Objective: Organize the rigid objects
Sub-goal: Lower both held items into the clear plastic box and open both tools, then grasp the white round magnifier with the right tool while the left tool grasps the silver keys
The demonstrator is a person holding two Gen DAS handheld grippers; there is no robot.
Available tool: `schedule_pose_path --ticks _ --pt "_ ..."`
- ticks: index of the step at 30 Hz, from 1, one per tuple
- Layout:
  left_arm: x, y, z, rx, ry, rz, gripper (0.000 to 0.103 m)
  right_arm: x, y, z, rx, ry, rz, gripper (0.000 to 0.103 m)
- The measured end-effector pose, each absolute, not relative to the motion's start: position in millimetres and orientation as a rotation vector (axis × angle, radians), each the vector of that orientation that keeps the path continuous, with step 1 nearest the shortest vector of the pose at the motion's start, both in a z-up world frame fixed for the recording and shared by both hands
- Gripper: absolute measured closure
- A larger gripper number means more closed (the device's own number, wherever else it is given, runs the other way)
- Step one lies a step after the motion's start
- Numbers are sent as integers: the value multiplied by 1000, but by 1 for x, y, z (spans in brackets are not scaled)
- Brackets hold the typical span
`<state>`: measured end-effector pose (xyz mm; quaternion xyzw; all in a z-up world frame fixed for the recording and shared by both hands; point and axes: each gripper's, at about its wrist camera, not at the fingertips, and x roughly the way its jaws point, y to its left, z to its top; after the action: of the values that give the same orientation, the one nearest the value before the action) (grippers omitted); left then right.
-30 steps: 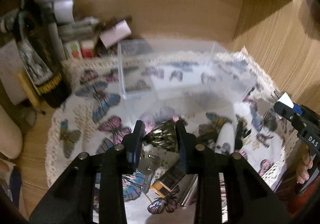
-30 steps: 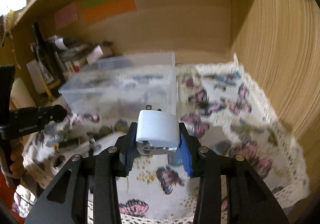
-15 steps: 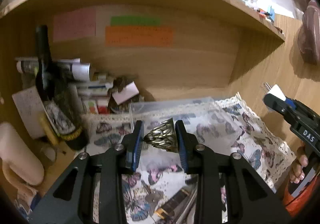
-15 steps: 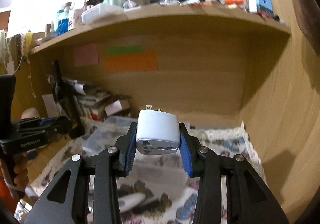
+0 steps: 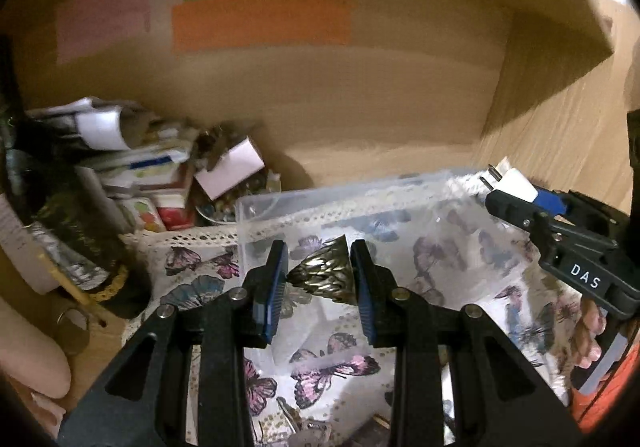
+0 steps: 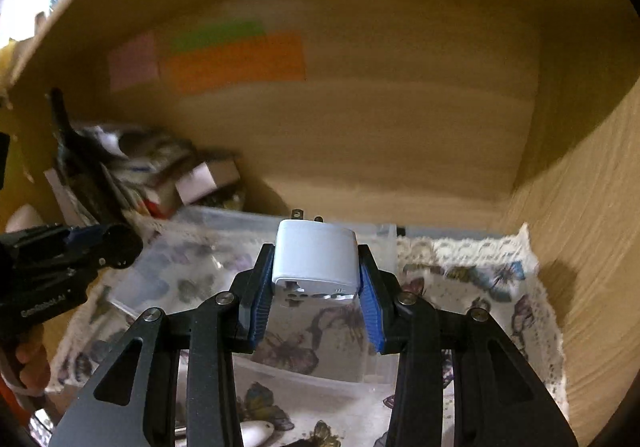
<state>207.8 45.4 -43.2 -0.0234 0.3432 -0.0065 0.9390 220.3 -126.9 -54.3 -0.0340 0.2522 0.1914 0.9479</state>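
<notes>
Left gripper (image 5: 319, 274) clenched on a bronze scaled ornament (image 5: 325, 276); right gripper (image 6: 316, 279) clamped around a white plug adapter (image 6: 315, 262). Both poised mid-frame over the clear bin (image 6: 382, 247). Carrying step; next likely lowering, then releasing inside.

Wooden desk (image 5: 400, 163) (butterfly cloth (image 6: 480, 287) atop)

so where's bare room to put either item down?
Free: the clear plastic bin, nothing visible inside, and the butterfly cloth between bin and right wooden wall. Crowded: back-left corner, boxes and papers beside the dark bottle; small items on the near cloth edge.
</notes>
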Motion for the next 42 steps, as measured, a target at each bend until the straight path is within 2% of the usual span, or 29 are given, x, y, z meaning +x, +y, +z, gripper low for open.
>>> schedule_pose_path --ticks 10,17,19,22,26,28,33,37,42 --pt "245 34 -87 6 845 -15 71 257 -111 -94 -133 677 387 67" --pt "255 33 -99 8 874 -13 71 262 -103 -101 -178 686 378 67" --pt "254 31 -98 18 869 -16 69 261 -102 -100 -193 680 367 63" --pt "250 30 -94 10 853 -20 58 257 -102 -94 -188 661 368 53" --pt "234 33 -77 11 797 -13 54 243 -106 -79 -168 623 385 52" --pt "224 36 -68 5 770 -11 42 233 -109 -69 -153 597 396 45" --pt "189 47 -43 -16 695 8 24 199 -115 -50 -142 512 408 36" --pt "160 59 -33 -33 649 27 8 169 -120 -45 -131 450 410 20" --pt "122 69 -39 -1 625 69 6 131 -114 -57 -141 427 403 14"
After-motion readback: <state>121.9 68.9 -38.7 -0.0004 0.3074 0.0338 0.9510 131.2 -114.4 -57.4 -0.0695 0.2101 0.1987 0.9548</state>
